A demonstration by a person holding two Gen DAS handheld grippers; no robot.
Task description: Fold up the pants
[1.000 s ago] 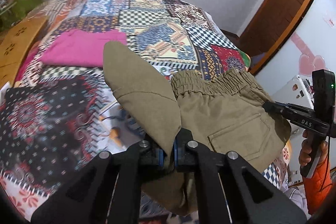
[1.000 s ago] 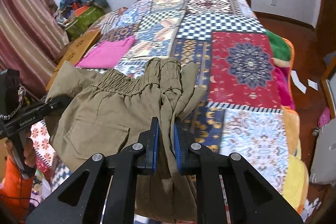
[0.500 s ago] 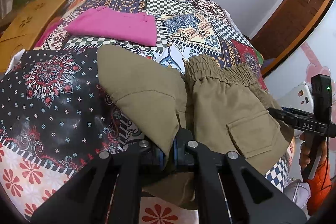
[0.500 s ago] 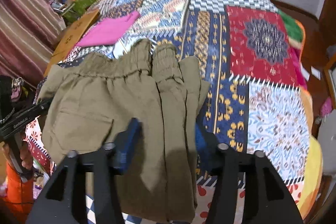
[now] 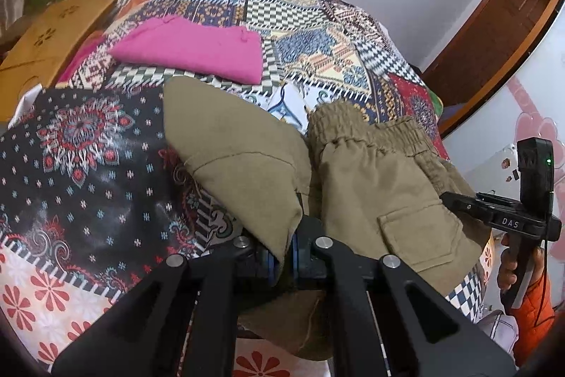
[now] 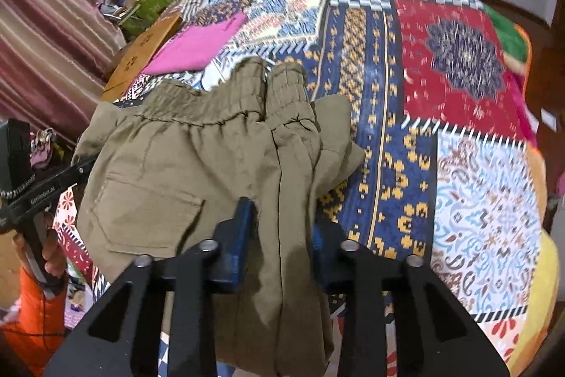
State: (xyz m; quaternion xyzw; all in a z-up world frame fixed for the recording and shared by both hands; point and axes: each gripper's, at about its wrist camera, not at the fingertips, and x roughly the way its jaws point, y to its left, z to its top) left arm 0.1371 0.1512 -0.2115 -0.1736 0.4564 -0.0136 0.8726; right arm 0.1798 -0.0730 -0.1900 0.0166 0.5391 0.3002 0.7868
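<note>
Olive pants [image 5: 370, 193] lie bunched on the patchwork bed [image 6: 416, 136], near its front edge. Left claw [image 5: 282, 253] is pinched tight on a pant fold. Right claw [image 6: 280, 242] is spread wide, fabric between its pads. Pink garment [image 5: 197, 50] at 11 o'clock.

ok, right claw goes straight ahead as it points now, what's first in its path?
The right claw is open astride the khaki pants, so it would likely push into that cloth first, toward the bunched waistband. Past that lies the patchwork bedspread; depth is hard to judge.
</note>
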